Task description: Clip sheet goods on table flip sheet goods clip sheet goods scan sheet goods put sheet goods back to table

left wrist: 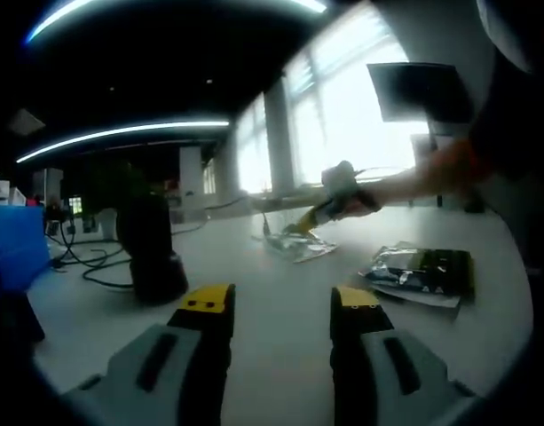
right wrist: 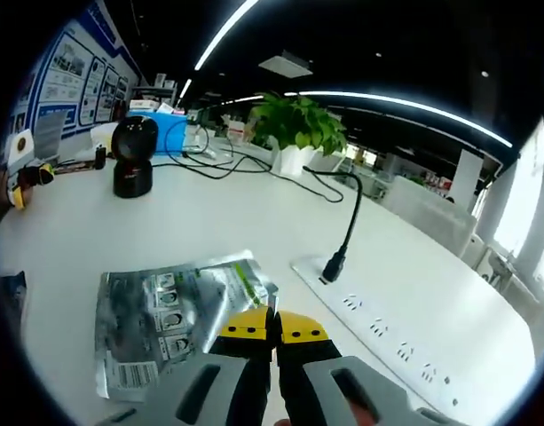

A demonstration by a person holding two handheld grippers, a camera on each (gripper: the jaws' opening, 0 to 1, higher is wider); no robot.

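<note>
You have a big white table [right wrist: 94, 231]. On it lie a shiny silver packet [right wrist: 165, 315], a white power strip [right wrist: 378, 315], a black scanner [right wrist: 132, 169], cables [right wrist: 227, 164] and another packet [left wrist: 422, 271].

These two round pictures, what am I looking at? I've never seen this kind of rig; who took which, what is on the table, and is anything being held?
No robot here: a person holds a two-jaw gripper in each hand, and a fisheye camera rides on each one.

The left gripper view looks along the left gripper, whose yellow-tipped jaws stand apart with nothing between them. Across the white table it catches the right gripper on a silver foil packet. A second, darker packet lies nearer, and a black scanner stands to the left.

The right gripper view looks along the right gripper, its jaws closed at the edge of the silver foil packet. Beyond lie a white power strip, cables and a potted plant.
</note>
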